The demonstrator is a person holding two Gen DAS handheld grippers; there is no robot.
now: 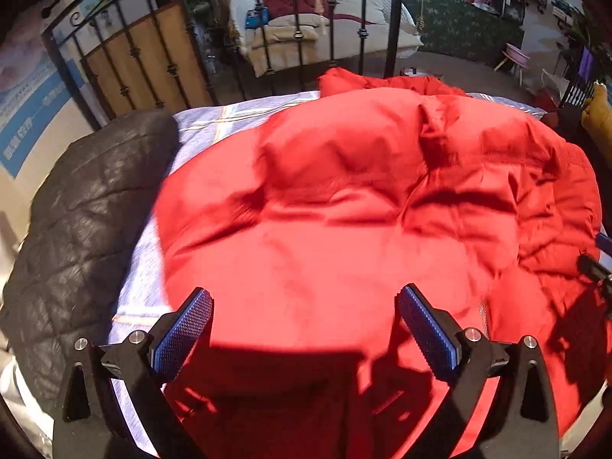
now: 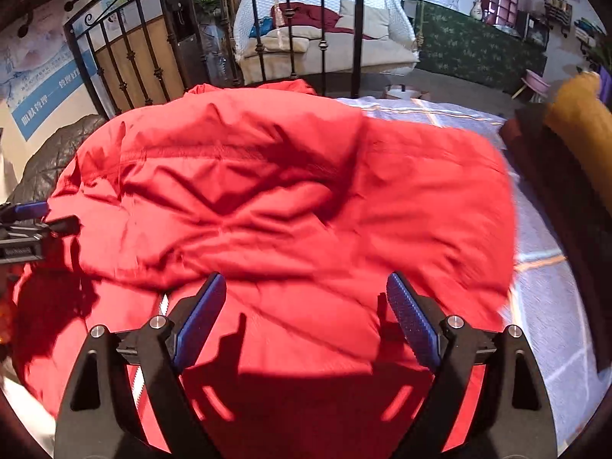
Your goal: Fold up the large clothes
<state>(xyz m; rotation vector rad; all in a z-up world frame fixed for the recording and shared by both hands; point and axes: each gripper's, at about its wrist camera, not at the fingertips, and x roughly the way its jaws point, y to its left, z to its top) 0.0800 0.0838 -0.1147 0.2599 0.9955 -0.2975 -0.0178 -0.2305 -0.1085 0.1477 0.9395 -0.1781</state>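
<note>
looks like the fold's only partway: the red puffy jacket (image 1: 344, 199) lies bunched on the bed ahead of and under both the left gripper (image 1: 306, 329) and right gripper (image 2: 306, 321), fingers spread wide, holding nothing, so tidying's left.

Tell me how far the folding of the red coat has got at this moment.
Done: the red coat lies bunched on the checked sheet, apparently partly doubled over. In hand: nothing; the left gripper and right gripper hover open above it. Left: flattening it into a neat bundle; the dark quilted garment beside it is untouched.
</note>
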